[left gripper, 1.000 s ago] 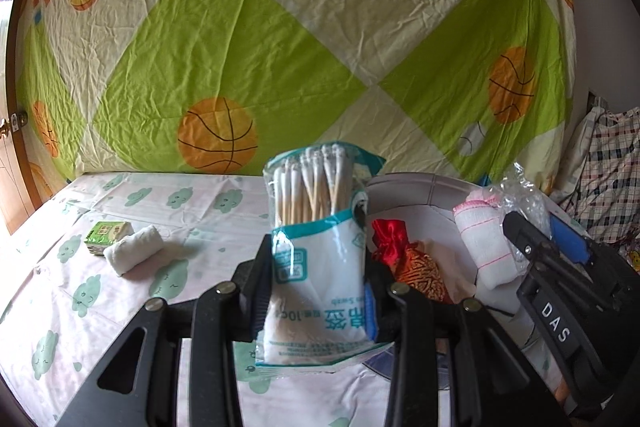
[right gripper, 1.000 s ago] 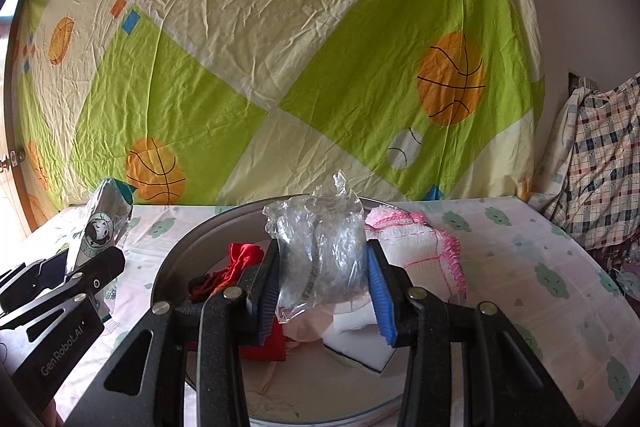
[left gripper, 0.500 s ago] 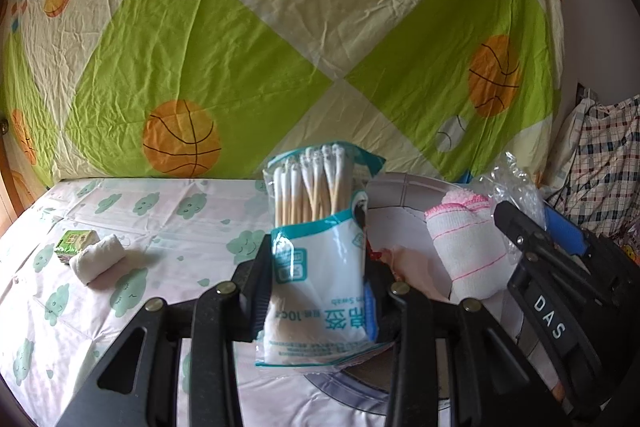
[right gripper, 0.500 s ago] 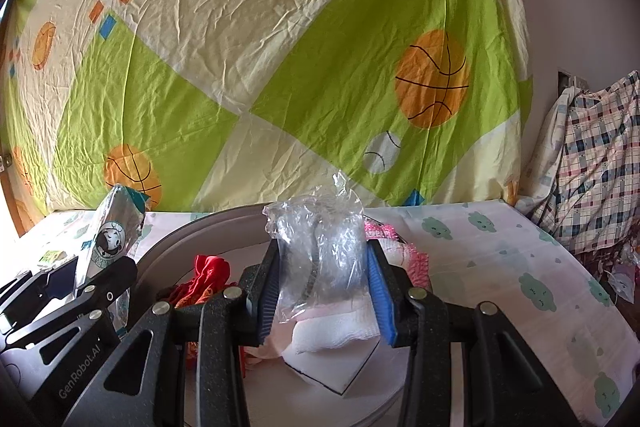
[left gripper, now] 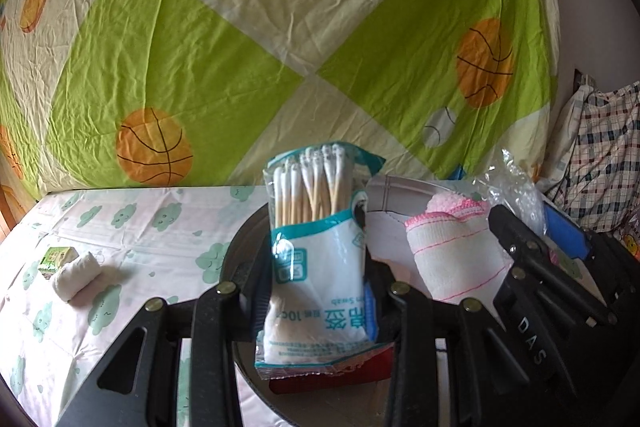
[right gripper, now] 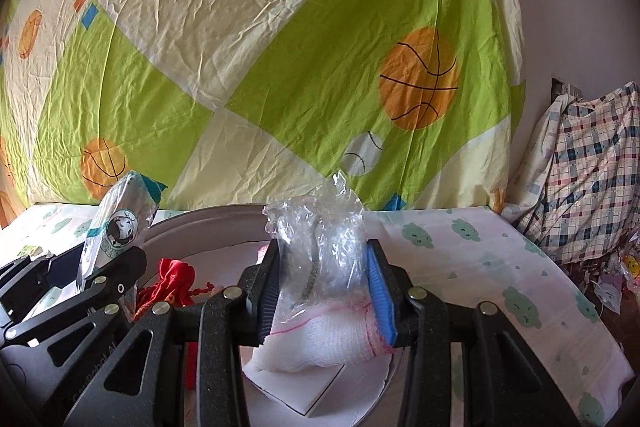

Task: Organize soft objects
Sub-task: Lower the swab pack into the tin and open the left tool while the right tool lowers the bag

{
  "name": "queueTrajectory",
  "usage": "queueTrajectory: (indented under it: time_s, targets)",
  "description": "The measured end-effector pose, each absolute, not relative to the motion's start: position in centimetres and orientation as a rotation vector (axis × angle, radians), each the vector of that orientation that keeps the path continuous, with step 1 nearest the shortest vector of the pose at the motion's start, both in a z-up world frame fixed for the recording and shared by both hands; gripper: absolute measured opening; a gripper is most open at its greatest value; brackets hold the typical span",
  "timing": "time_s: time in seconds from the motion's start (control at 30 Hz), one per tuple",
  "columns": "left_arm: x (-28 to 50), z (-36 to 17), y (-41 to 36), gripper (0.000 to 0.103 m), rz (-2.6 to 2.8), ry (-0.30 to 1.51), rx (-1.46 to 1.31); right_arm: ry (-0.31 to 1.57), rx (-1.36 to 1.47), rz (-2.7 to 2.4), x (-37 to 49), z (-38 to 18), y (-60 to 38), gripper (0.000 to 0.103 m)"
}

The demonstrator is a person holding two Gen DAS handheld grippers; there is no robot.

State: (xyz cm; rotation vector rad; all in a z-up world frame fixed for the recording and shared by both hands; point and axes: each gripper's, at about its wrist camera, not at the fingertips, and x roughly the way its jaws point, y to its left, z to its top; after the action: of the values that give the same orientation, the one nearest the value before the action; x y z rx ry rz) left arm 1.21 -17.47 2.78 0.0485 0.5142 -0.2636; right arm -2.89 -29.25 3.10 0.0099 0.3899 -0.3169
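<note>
Covering bed: cloud-print sheet (left gripper: 132,227) | backdrop: basketball-print cloth (left gripper: 240,47)

A glossy white-and-teal plastic packet of wooden-stemmed cotton swabs (left gripper: 320,267) sits in the matt black plastic left gripper (left gripper: 316,303), whose frame carries brass-coloured metal rivets. The right gripper (right gripper: 326,291), with ribbed blue rubber-like pads on its jaws, grips a crinkled, shiny clear plastic bag (right gripper: 320,247). Below lie a coarse white knitted cloth with pink trim (left gripper: 448,259) and a smooth grey round basin (right gripper: 208,223) on a matt cloud-print cotton bed sheet (left gripper: 132,235).
</note>
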Motion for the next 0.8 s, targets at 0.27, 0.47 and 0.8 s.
queueTrajectory:
  time_s: [0.27, 0.47, 0.8]
  targets:
    - [2.1, 2.2, -17.8, 0.035, -0.255, 0.552, 0.051, 0.419, 0.013, -0.333, -1.8, 2.8, -30.3, 0.044]
    - [2.6, 2.3, -18.0, 0.036, -0.250, 0.572, 0.054, 0.438, 0.013, -0.339, -1.1, 2.7, -30.6, 0.044]
    - [3.5, 1.8, -18.1, 0.035, -0.234, 0.627, 0.085, 0.486, -0.001, -0.337, 0.3, 2.1, -31.1, 0.044]
